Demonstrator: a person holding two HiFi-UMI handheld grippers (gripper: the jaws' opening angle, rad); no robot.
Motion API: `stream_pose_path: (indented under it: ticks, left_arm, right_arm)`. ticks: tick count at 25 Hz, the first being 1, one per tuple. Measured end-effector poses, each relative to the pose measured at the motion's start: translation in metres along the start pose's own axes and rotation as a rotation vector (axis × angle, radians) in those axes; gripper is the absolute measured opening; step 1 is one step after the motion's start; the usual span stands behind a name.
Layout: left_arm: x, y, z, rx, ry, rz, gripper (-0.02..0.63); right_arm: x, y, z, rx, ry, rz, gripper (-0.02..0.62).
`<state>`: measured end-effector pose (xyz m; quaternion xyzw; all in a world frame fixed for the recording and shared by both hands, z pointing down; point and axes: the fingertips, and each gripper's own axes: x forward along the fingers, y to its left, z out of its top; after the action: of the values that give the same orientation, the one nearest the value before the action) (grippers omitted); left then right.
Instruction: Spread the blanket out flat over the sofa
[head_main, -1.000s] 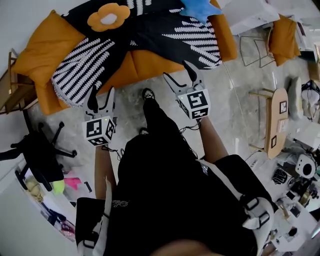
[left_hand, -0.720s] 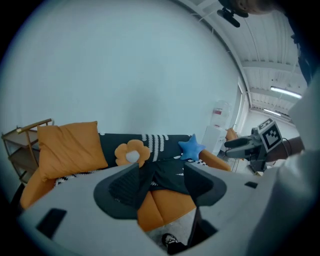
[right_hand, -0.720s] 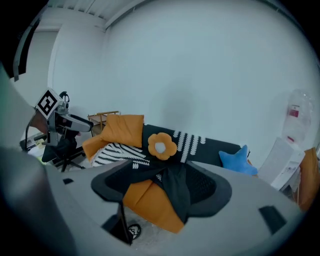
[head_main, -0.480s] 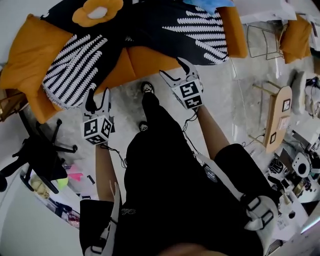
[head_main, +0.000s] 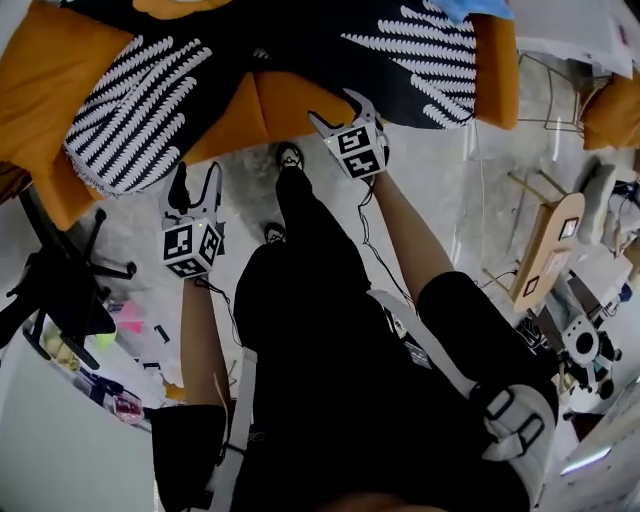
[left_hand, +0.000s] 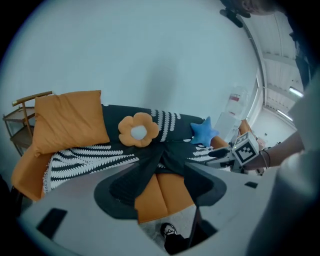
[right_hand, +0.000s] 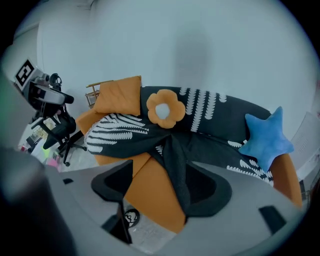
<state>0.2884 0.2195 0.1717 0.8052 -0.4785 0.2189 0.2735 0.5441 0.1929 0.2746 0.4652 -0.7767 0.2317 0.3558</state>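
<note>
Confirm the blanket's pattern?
Black with white fern-like leaf prints; the blanket shows best in the right gripper view.

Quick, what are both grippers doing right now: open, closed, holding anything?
Left gripper: open, holding nothing.
Right gripper: open, empty, not gripping the black-and-white leaf-patterned blanket.

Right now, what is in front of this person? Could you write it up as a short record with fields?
sofa: orange, middle of the seat bare
blanket: black with white leaves, draped over the sofa, bunched into a fold at the middle, not flat
flower cushion: orange, lying on the blanket
star cushion: blue, near the end of the sofa
left gripper: open, empty, over the floor short of the sofa
right gripper: open, empty, by the sofa's front edge
</note>
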Motion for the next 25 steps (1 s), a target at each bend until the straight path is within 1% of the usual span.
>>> stream_pose_path:
  ticks: [3,6,9,15,18,22,25]
  left_arm:
    - [0.013,0.009,-0.014,-0.021,0.031,0.032,0.262]
    - [0.031,0.020,-0.024,-0.044,0.048,0.063,0.262]
    - [0.052,0.025,-0.041,-0.026,0.089,0.071,0.262]
    - [0.108,0.035,-0.077,0.000,0.190,0.056,0.262]
    - [0.130,0.039,-0.086,0.024,0.213,0.046,0.262]
    - [0.155,0.052,-0.097,0.063,0.244,0.031,0.262]
    - [0.166,0.063,-0.093,0.053,0.235,0.049,0.262]
  right_arm:
    - [0.038,-0.009,-0.019,-0.006,0.056,0.017,0.341]
    - [0.076,-0.021,-0.035,-0.001,0.099,0.016,0.341]
    - [0.109,-0.030,-0.045,0.015,0.138,0.008,0.341]
    - [0.170,-0.050,-0.071,0.049,0.227,-0.009,0.339]
    - [0.191,-0.057,-0.083,0.049,0.271,-0.015,0.336]
    - [0.210,-0.059,-0.094,0.019,0.297,-0.028,0.331]
    - [0.219,-0.059,-0.102,0.002,0.311,-0.040,0.317]
